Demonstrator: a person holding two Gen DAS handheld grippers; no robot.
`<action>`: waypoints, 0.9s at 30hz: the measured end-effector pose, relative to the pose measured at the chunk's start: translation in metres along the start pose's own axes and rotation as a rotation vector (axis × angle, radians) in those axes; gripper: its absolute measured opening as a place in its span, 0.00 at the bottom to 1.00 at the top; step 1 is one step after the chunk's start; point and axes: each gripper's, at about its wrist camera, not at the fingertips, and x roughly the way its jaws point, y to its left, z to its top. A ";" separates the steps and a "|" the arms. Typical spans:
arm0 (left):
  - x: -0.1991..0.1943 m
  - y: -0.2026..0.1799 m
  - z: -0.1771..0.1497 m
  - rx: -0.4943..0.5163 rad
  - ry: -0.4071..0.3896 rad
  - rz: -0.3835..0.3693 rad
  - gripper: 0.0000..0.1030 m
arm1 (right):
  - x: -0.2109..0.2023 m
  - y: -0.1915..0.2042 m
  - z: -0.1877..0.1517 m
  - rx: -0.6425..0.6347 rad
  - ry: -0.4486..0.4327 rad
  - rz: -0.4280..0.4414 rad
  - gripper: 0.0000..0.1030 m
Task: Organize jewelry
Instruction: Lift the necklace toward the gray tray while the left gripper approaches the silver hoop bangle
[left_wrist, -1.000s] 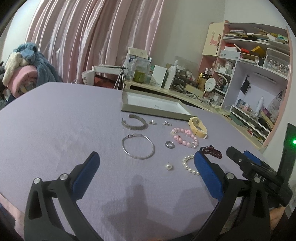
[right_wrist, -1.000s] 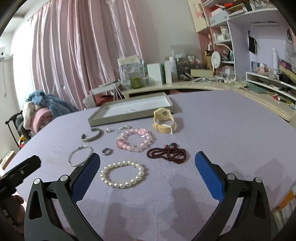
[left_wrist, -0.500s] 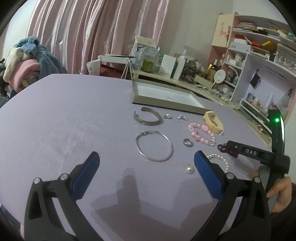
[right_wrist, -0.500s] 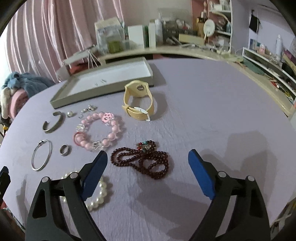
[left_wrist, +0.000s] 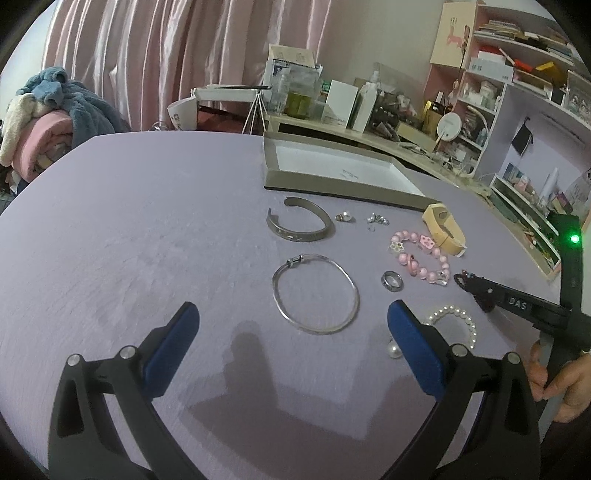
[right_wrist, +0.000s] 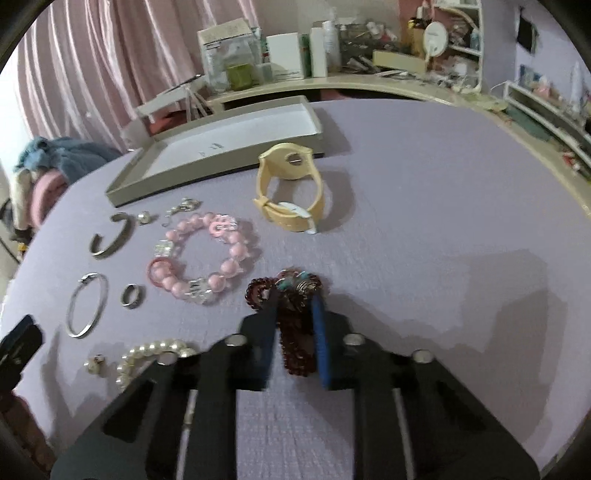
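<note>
Jewelry lies on a purple table before an open grey tray (left_wrist: 280, 182) (right_wrist: 147, 192). My right gripper (right_wrist: 295, 317) is shut on the dark red bead necklace (right_wrist: 295, 343) at table level; it also shows in the left wrist view (left_wrist: 466, 281). My left gripper (left_wrist: 291, 328) is open and empty above the thin silver bangle (left_wrist: 314, 293) (right_wrist: 86, 304). Nearby lie a silver cuff (left_wrist: 299, 225) (right_wrist: 110, 238), pink bead bracelet (left_wrist: 421, 258) (right_wrist: 201, 256), ring (left_wrist: 392, 280) (right_wrist: 131, 295), pearl bracelet (left_wrist: 452, 319) (right_wrist: 147, 356), loose pearl (left_wrist: 394, 349) (right_wrist: 94, 363), earrings (left_wrist: 376, 219) (right_wrist: 183, 206) and a yellow watch (left_wrist: 443, 229) (right_wrist: 291, 188).
A cluttered desk (left_wrist: 369, 136) and pink shelves (left_wrist: 517, 92) stand behind the table. A pile of blankets (left_wrist: 44, 114) lies at the far left. Pink curtains (left_wrist: 166, 55) hang at the back.
My right gripper has dropped to the table and closed on the dark red bead necklace. My left gripper has moved nearer the silver bangle and stays open.
</note>
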 end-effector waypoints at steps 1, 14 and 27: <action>0.002 -0.001 0.001 0.001 0.008 0.002 0.98 | -0.001 0.002 -0.001 -0.019 -0.006 -0.003 0.11; 0.030 0.006 0.018 -0.044 0.110 0.008 0.98 | -0.059 -0.004 0.026 -0.002 -0.224 0.134 0.08; 0.048 0.003 0.027 -0.018 0.152 0.023 0.41 | -0.063 -0.005 0.030 0.012 -0.235 0.186 0.08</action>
